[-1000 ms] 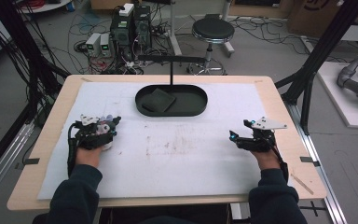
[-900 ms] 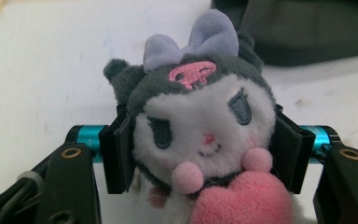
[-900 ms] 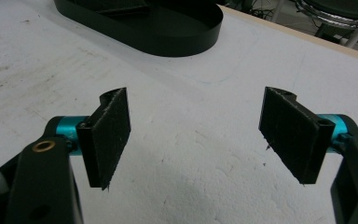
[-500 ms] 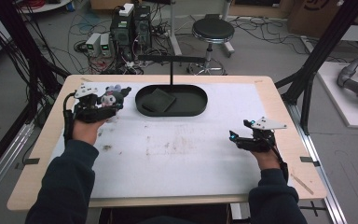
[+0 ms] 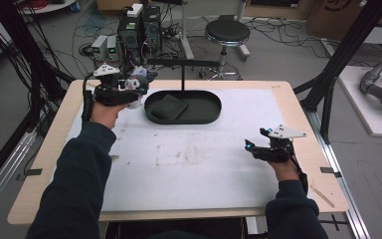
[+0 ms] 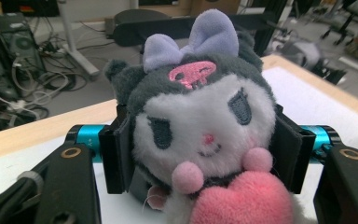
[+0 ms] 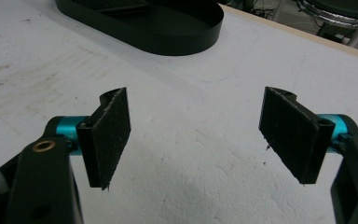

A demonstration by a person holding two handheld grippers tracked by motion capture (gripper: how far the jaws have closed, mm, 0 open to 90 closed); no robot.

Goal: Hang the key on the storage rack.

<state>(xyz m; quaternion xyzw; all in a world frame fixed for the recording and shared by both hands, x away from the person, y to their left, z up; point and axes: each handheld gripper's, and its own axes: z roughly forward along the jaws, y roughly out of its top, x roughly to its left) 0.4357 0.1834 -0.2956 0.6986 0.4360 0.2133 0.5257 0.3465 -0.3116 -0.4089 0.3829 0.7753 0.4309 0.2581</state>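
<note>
A plush toy (image 6: 200, 126) with a white face, dark grey hood, lilac bow and pink heart sits squeezed between both black pads of my left gripper (image 6: 200, 154). In the high view that gripper (image 5: 132, 89) holds the plush toy (image 5: 138, 83) in the air beside the left end of the black oval tray (image 5: 199, 117). The tray has a dark flat square piece (image 5: 168, 108) lying in its left half. My right gripper (image 5: 252, 146) rests low at the table's right side, pointing left. In its own view my right gripper (image 7: 196, 135) stands open over bare white foam.
A white foam sheet (image 5: 189, 159) covers the wooden table (image 5: 45, 164). A black T-shaped stand (image 5: 183, 67) rises behind the tray. The tray's wall (image 7: 177, 44) lies ahead of the right gripper. Beyond the table's far edge are computer boxes (image 5: 139, 27), cables and a stool (image 5: 227, 35).
My left gripper has lifted off the table with the plush toy and travelled up and toward the far left end of the tray. The right gripper has stayed still.
</note>
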